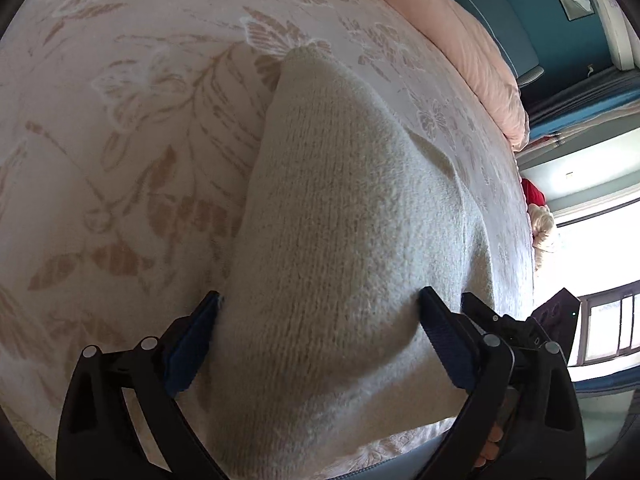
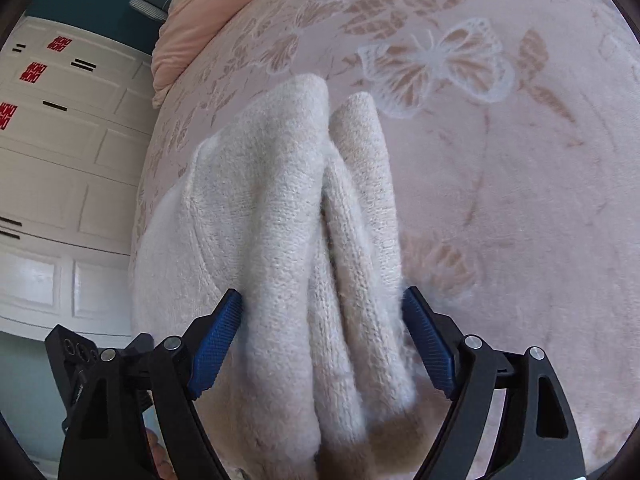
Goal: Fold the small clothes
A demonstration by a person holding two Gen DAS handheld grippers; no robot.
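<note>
We see a bed point(image 1: 140, 140) covered by a pale pink blanket with woven leaves and butterflies, and behind it a teal wall point(image 1: 532, 8) and a white wardrobe point(image 2: 68, 168) with red paper marks on its doors. A folded peach quilt point(image 1: 472, 52) lies along the far edge of the bed.

On the blanket lies the task's thing, a cream knitted garment point(image 1: 340, 220), thick and fuzzy, with fine ribs in the knit. In the left wrist view it makes one long smooth body that narrows toward the quilt. In the right wrist view point(image 2: 280, 220) it is gathered into two thick rolls with a deep fold between them.

The left gripper point(image 1: 320, 340) has its jaws spread wide, one blue pad at each side of the garment; we cannot tell if the pads press the knit. The right gripper point(image 2: 324, 340) also stands astride the garment, its jaws half spread, the pads touching the fuzzy sides of the rolls.

Beside the garment, away from the wardrobe, the blanket is bare and wide. Toward the wardrobe, the edge of the bed is near the garment.
</note>
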